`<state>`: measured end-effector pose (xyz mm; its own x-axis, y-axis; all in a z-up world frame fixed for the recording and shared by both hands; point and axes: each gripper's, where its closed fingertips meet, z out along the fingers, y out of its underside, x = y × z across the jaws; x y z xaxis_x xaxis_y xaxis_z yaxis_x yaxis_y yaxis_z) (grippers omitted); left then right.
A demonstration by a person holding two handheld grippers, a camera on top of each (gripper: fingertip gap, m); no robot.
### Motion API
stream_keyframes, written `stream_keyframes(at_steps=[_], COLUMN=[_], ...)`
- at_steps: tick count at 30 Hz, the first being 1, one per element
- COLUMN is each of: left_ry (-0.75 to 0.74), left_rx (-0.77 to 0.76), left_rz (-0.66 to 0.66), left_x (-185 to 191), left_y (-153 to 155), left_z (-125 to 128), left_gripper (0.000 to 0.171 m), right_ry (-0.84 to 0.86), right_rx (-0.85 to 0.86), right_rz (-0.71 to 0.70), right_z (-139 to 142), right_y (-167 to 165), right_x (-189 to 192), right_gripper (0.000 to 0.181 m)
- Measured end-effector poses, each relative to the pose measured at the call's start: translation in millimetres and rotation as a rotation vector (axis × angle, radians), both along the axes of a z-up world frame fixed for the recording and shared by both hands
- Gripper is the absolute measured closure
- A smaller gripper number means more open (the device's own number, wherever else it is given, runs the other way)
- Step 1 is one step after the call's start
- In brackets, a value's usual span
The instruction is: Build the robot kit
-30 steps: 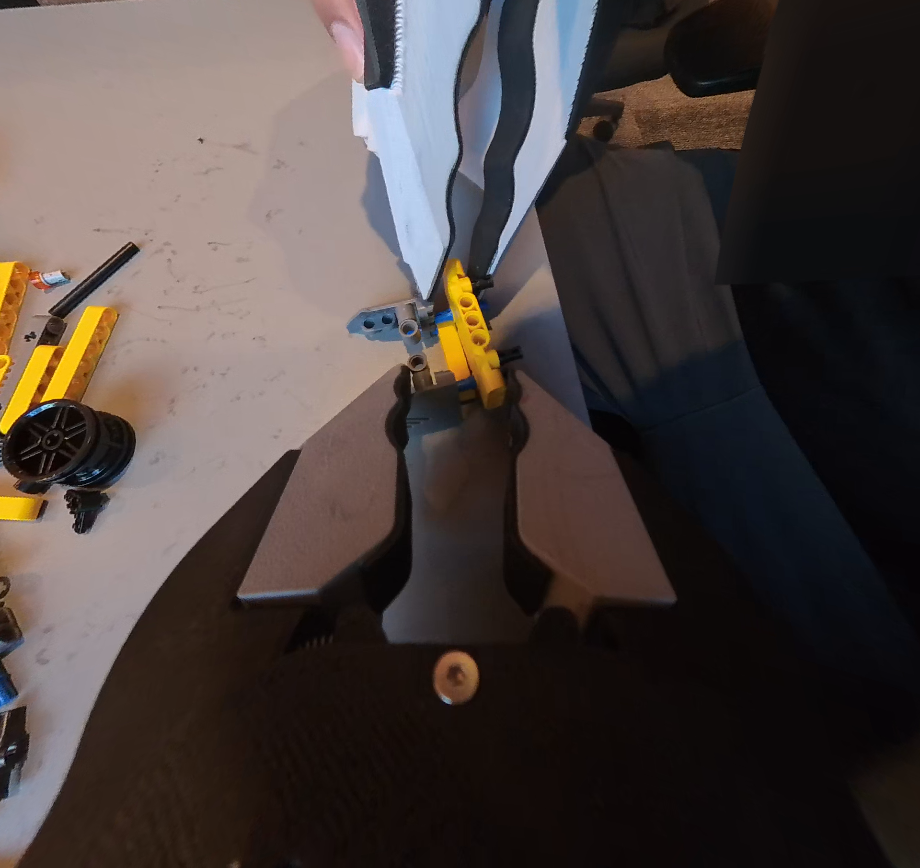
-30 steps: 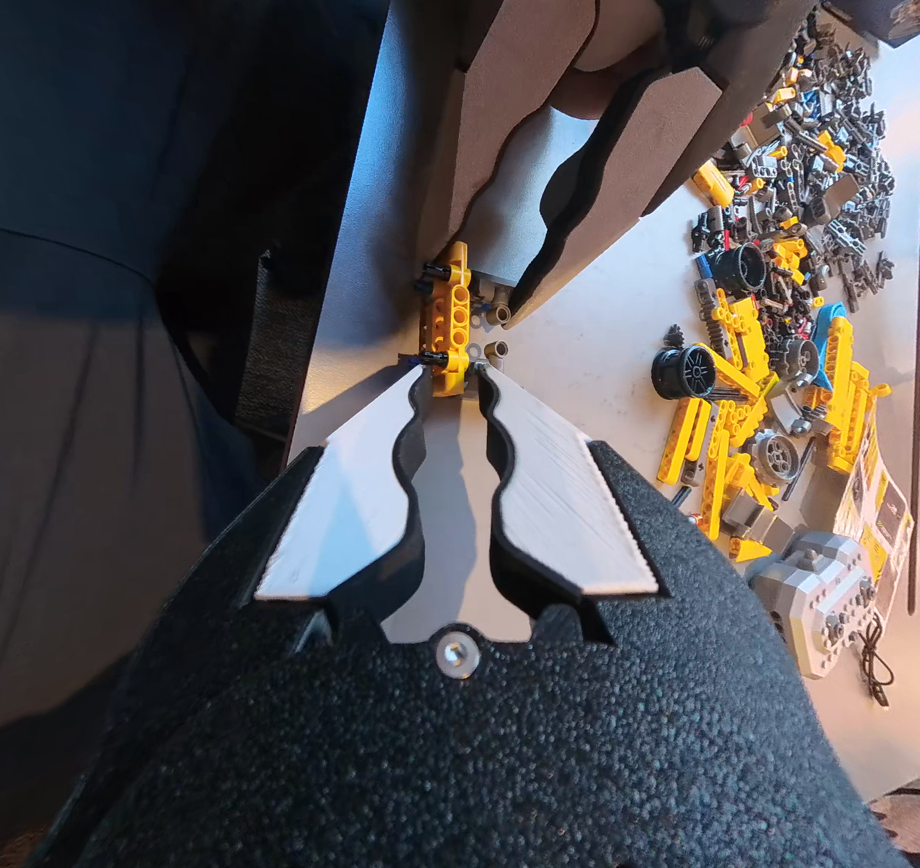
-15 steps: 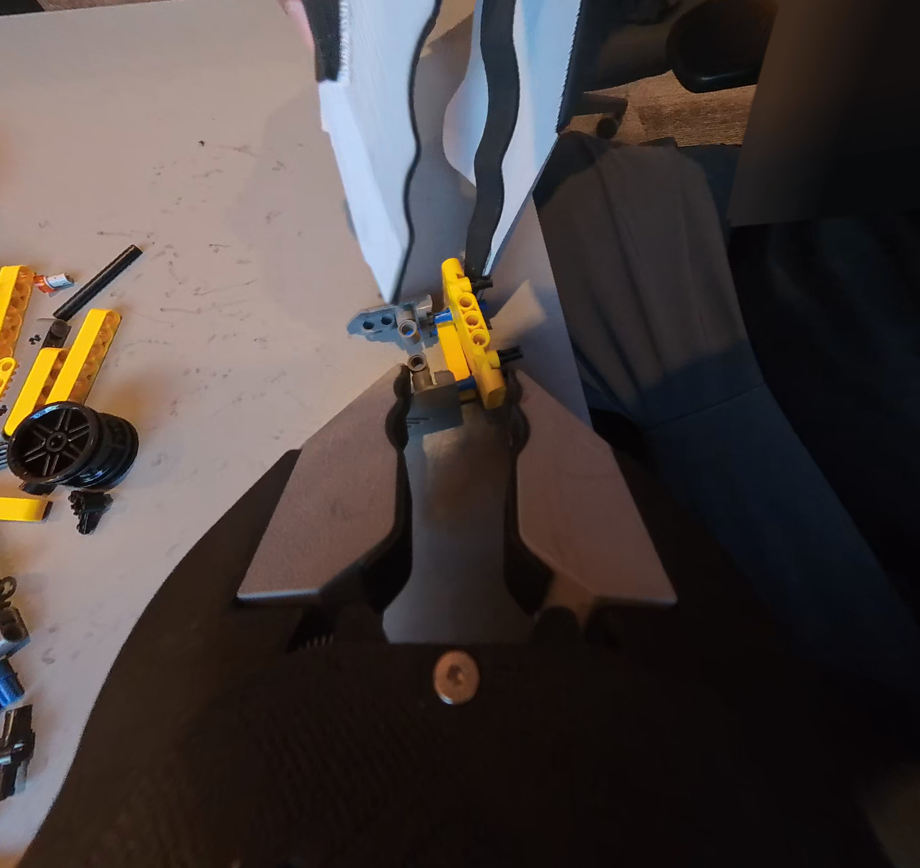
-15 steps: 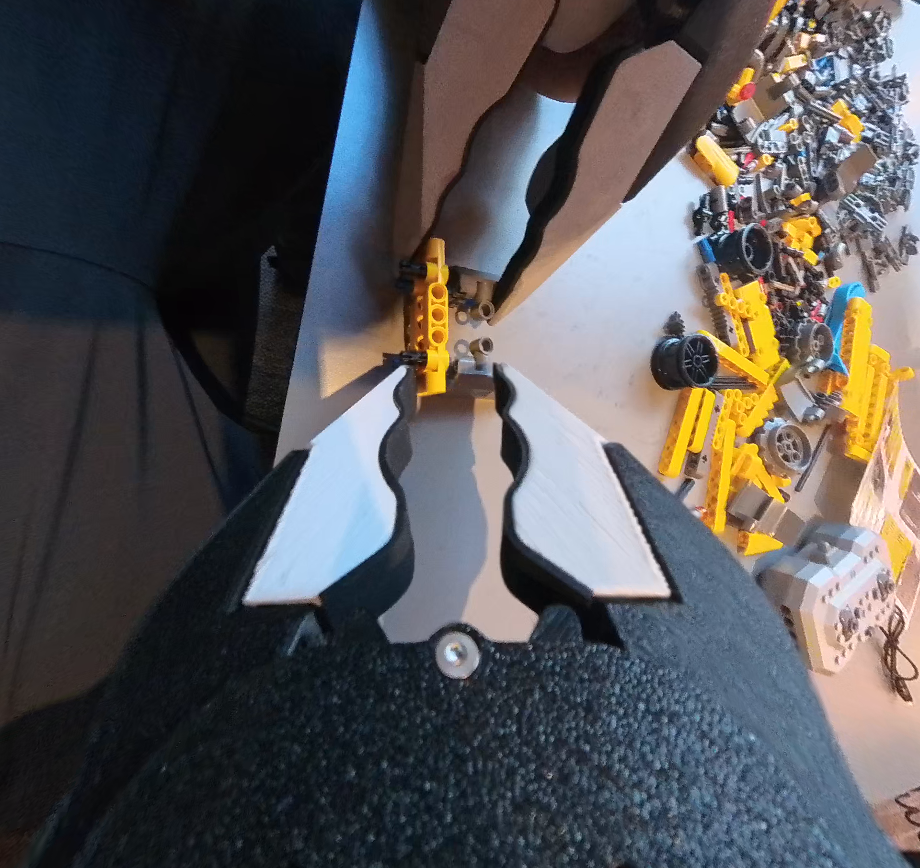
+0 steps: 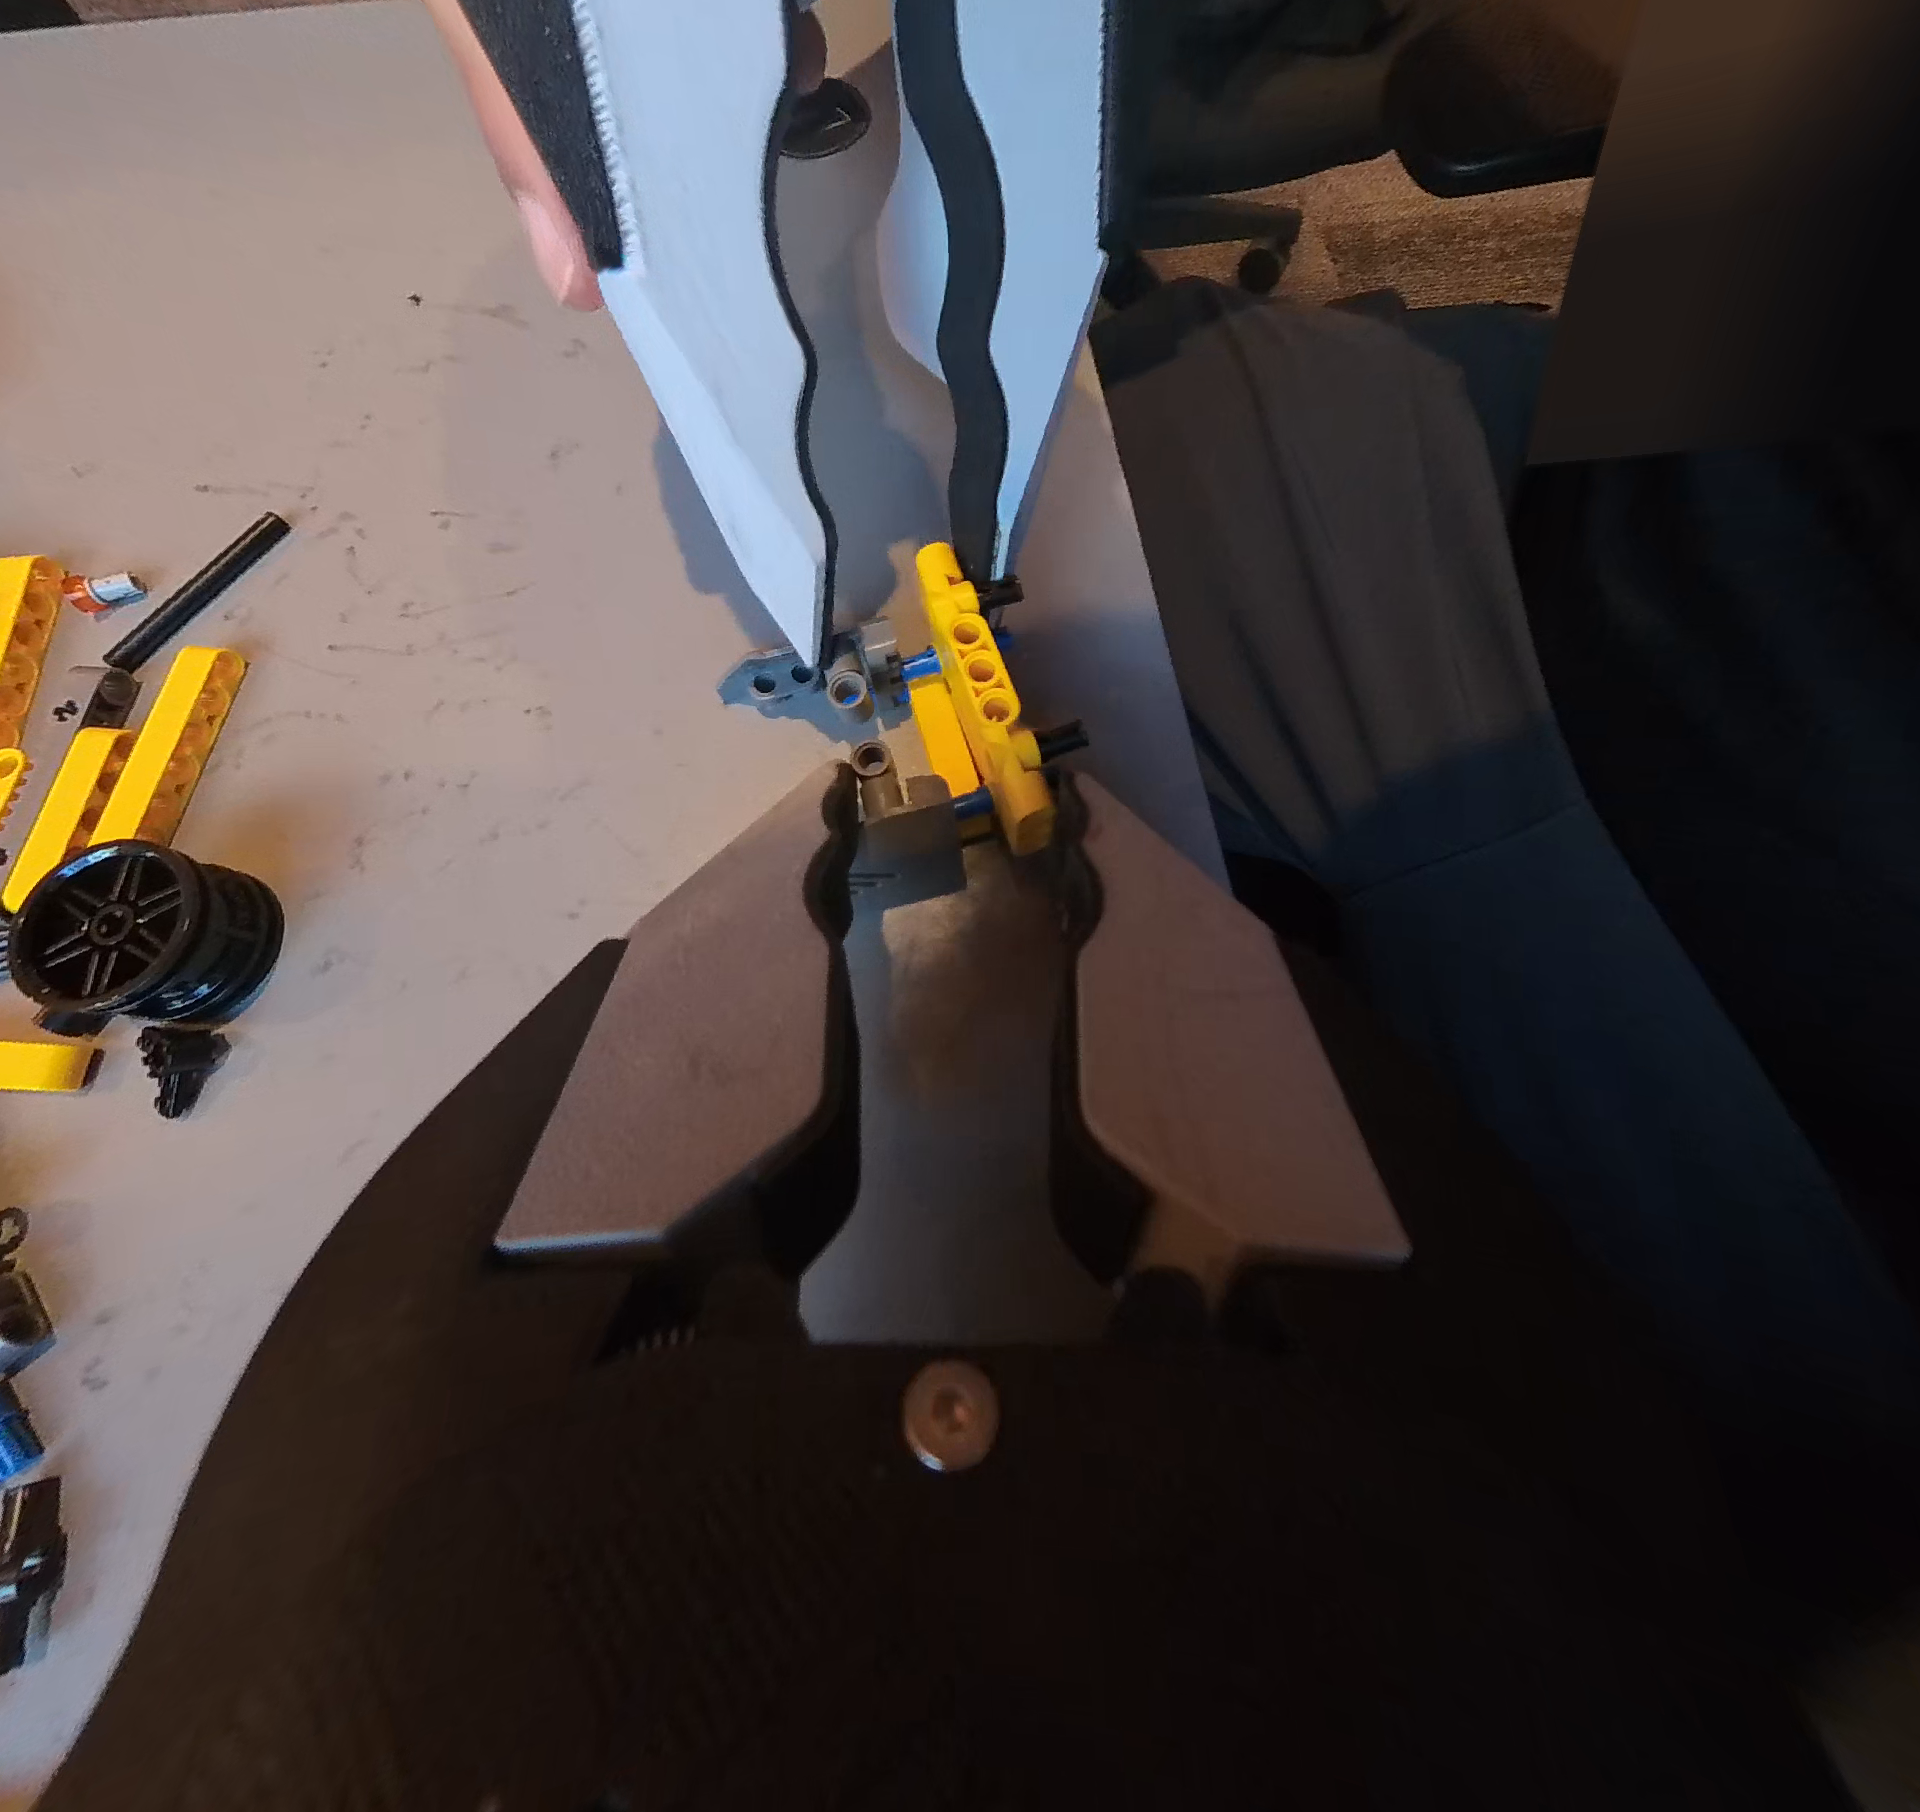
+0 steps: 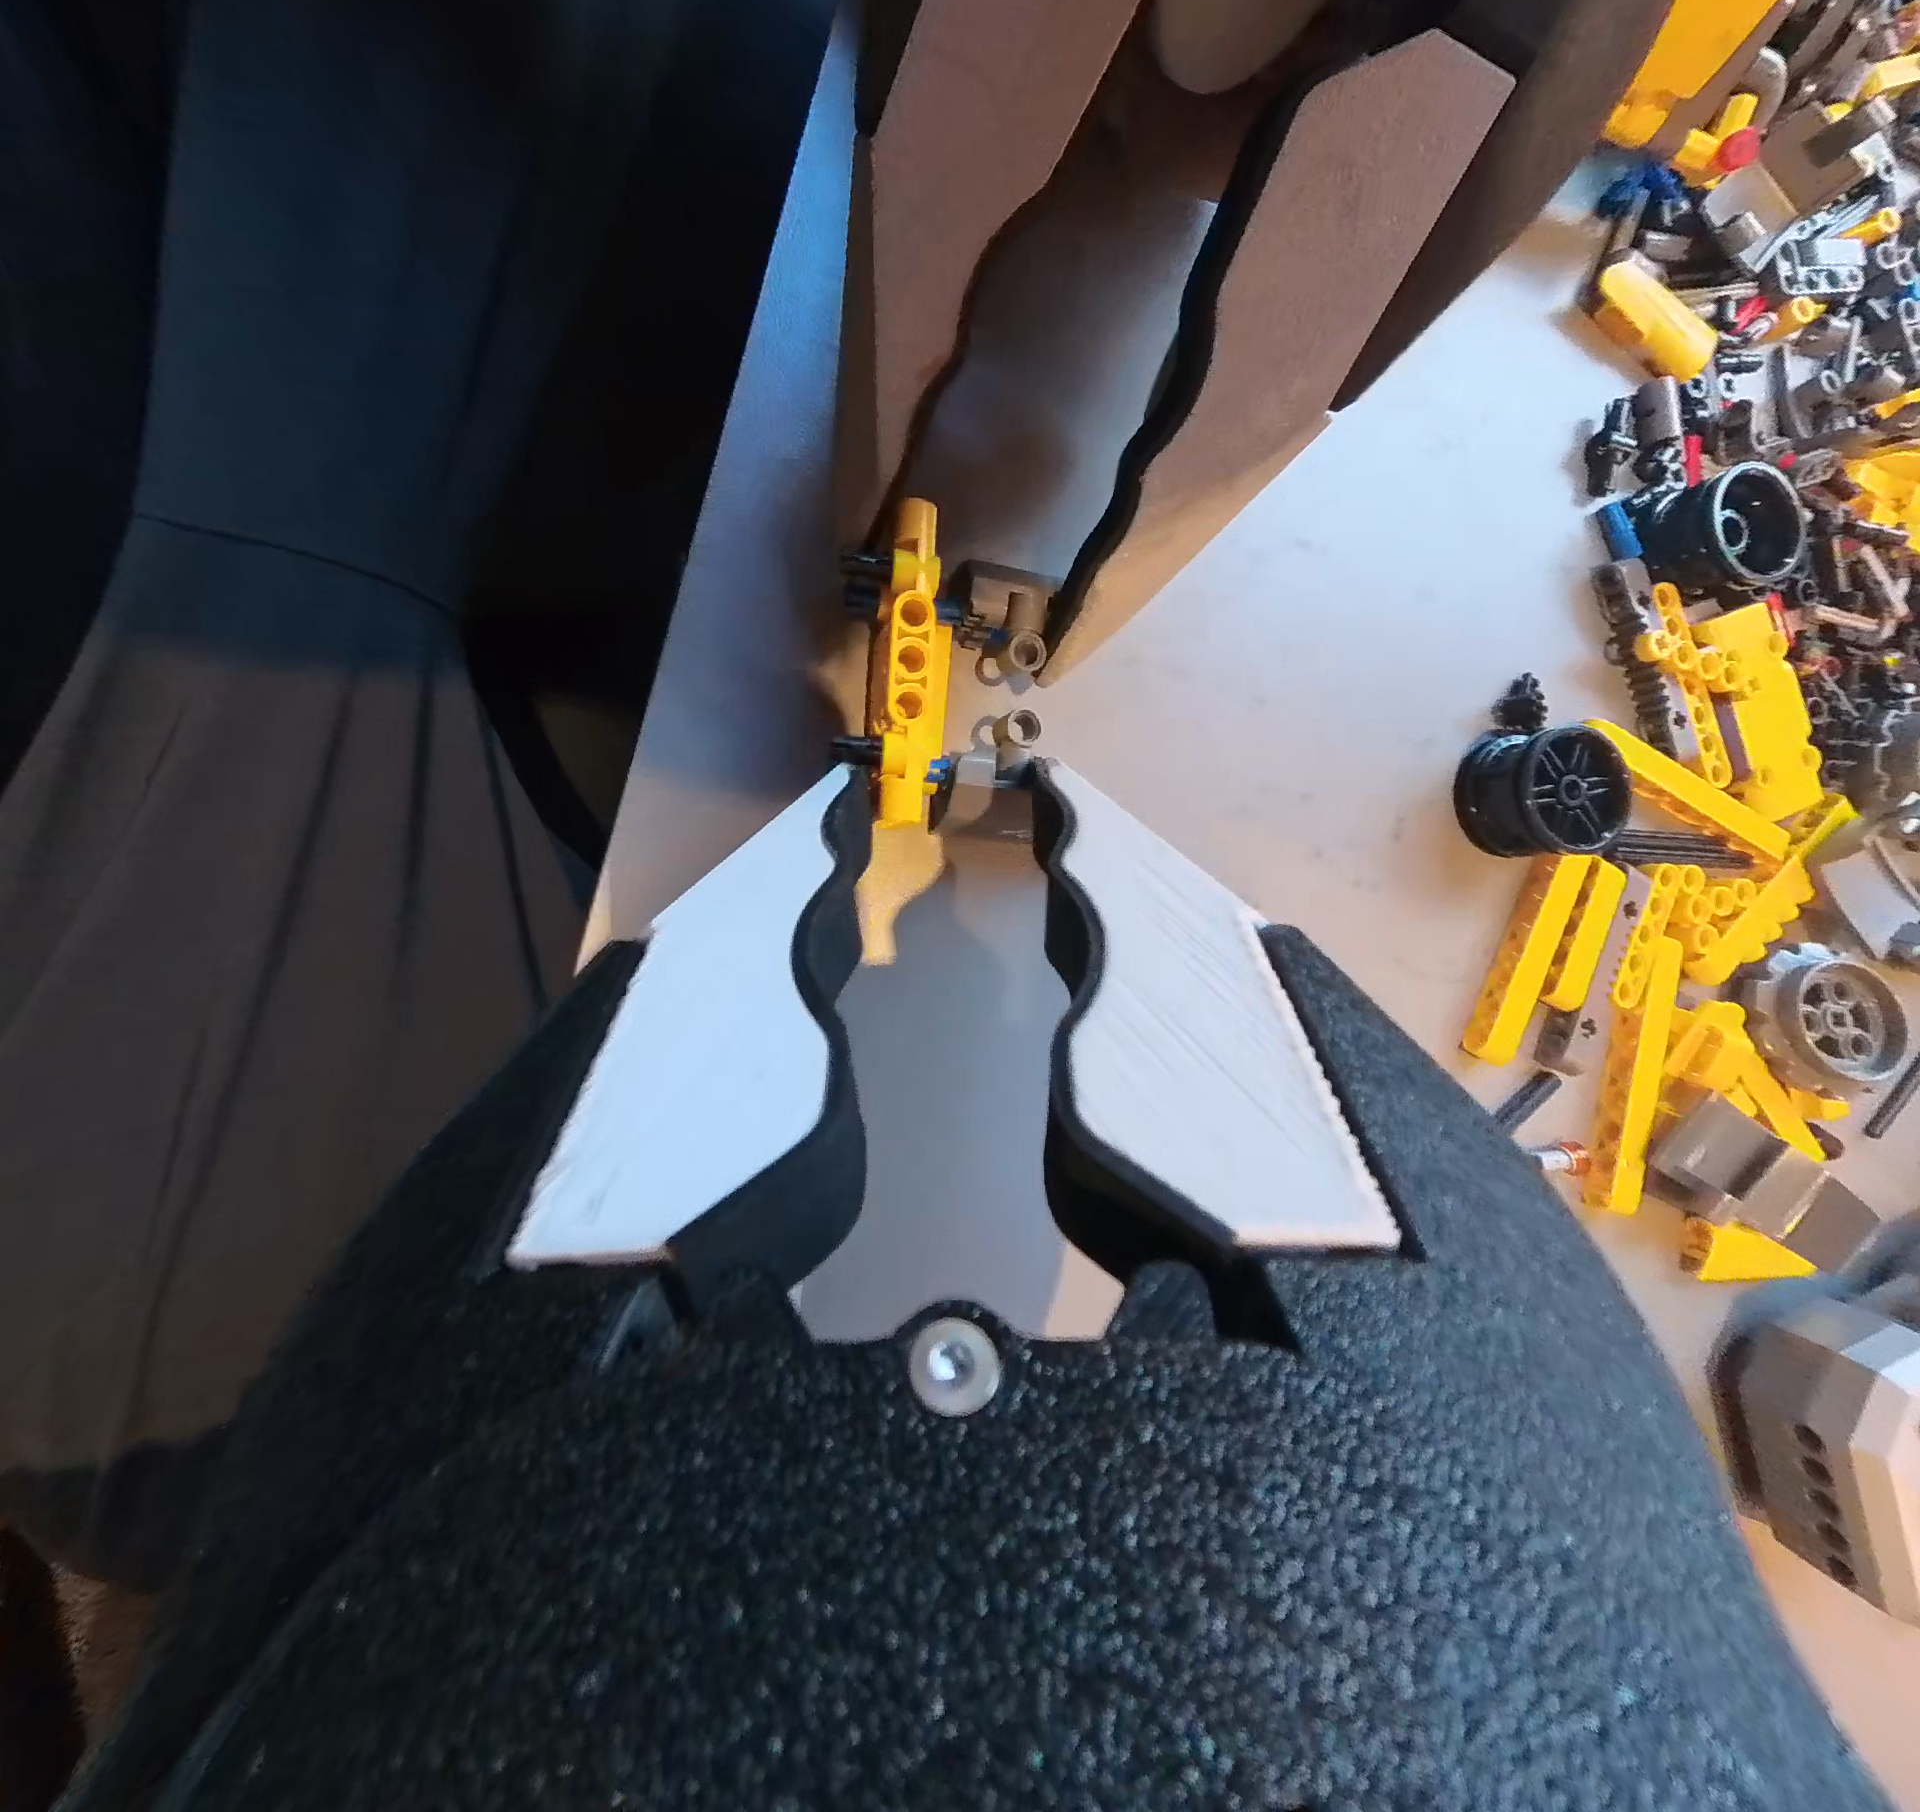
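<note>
Yellow beam assembly (image 5: 977, 682) at table edge (image 5: 1164, 619), gripped by both tools.

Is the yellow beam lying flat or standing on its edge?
On its edge. The yellow beam shows its holes sideways, pinched at each end between the left gripper and right gripper.

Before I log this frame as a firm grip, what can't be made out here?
- Left claw: contact with the yellow beam assembly is lost in shadow, left wrist view.
- Right claw: its tips hide the assembly's near end, right wrist view.
- Parts pile: cut off by the right edge; small pieces too tiny to tell.
</note>
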<state>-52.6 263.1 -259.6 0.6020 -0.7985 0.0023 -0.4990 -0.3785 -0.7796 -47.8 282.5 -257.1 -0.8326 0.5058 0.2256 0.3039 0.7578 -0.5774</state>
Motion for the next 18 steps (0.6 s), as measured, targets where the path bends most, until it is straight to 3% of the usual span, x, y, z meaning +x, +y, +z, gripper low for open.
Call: stream_keyframes(at_steps=[18], left_ry=[-0.013], left_rx=[-0.014], left_rz=[0.014], left_x=[-1.0], left_y=[-0.2], left_z=[0.0], left_gripper=[0.136], right_ry=[-0.172], right_rx=[-0.060], right_rz=[0.044], right_z=[-3.4], right_y=[-2.2], right_x=[1.6], right_gripper=[0.149])
